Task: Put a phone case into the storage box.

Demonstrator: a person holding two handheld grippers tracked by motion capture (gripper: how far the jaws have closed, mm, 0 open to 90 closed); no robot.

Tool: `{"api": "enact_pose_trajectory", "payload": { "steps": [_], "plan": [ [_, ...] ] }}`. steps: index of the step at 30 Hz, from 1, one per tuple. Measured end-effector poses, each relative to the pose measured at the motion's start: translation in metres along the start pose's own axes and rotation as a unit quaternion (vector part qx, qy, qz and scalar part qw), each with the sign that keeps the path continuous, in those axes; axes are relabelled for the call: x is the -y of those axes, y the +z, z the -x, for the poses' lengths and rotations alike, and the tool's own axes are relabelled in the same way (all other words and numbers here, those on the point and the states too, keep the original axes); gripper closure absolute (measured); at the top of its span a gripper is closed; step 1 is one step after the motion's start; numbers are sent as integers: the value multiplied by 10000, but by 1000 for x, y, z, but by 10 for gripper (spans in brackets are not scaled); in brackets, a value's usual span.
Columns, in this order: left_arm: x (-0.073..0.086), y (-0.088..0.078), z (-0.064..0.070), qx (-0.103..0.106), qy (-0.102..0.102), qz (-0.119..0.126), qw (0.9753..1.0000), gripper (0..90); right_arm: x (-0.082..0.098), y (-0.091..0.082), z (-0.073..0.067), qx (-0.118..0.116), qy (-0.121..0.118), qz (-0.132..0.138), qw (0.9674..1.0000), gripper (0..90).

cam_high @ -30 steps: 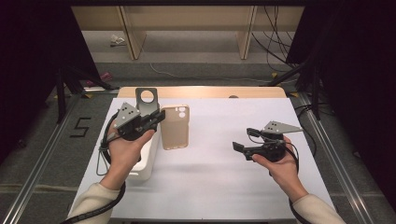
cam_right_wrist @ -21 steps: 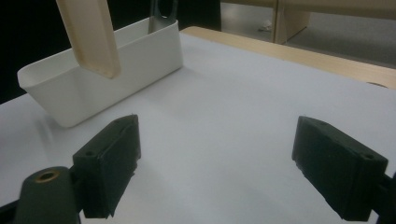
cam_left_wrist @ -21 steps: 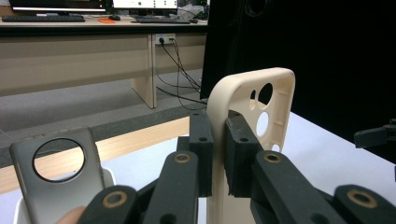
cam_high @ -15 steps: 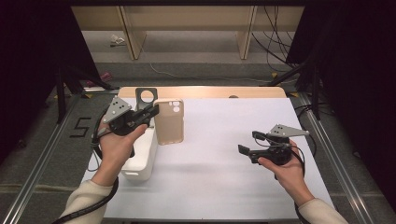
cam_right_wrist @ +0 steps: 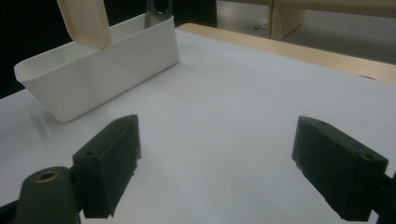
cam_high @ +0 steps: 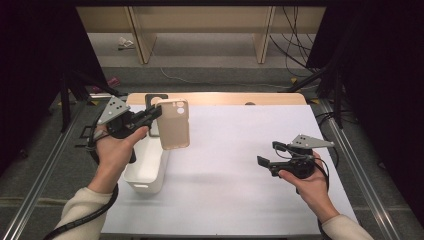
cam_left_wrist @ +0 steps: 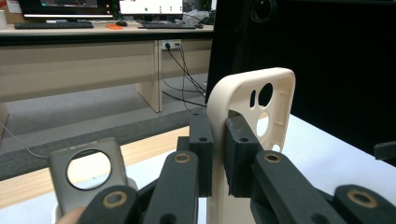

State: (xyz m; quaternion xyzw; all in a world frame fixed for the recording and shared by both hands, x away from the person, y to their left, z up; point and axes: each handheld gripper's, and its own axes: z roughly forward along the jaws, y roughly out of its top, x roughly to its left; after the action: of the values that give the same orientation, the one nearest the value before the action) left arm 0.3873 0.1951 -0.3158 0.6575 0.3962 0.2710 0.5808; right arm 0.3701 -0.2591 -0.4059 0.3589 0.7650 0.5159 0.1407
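A beige phone case point(cam_high: 174, 124) hangs upright in the air, its lower end over the right rim of a white bin point(cam_high: 147, 167). My left gripper point(cam_high: 156, 114) is shut on the case's left edge. In the left gripper view both pads point(cam_left_wrist: 203, 140) press on the rim of the beige case point(cam_left_wrist: 252, 107), whose camera holes face away. A grey phone case point(cam_left_wrist: 88, 170) stands in the bin behind it and shows in the high view as a grey case point(cam_high: 150, 98). My right gripper point(cam_high: 267, 162) hovers open over the white table at the right, nothing between its pads point(cam_right_wrist: 112, 163).
In the right gripper view the white bin point(cam_right_wrist: 93, 70) lies far left with the beige case point(cam_right_wrist: 86, 21) above it. A white sheet point(cam_high: 240, 150) covers the table, and a wooden edge point(cam_high: 225, 98) runs along the back. Dark frames and cables stand beyond.
My left gripper has carried the beige case left and upward, from over the table beside the bin to above the bin's rim. The right gripper has hardly moved.
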Motion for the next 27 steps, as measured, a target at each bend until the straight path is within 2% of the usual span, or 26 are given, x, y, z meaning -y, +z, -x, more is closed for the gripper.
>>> {"api": "enact_pose_trajectory", "payload": {
  "steps": [8,18,27],
  "plan": [
    [-3,-4,-11,-108,46,31,9999,828,0,-2,-1,0,0,8,10000,163],
    [-3,-8,-27,-197,-71,15,9998,828,1,-3,-1,34,26,6,10000,163],
    [-6,-12,-36,-236,-27,45,9997,829,2,-4,0,72,24,-4,10000,164]
  ]
}}
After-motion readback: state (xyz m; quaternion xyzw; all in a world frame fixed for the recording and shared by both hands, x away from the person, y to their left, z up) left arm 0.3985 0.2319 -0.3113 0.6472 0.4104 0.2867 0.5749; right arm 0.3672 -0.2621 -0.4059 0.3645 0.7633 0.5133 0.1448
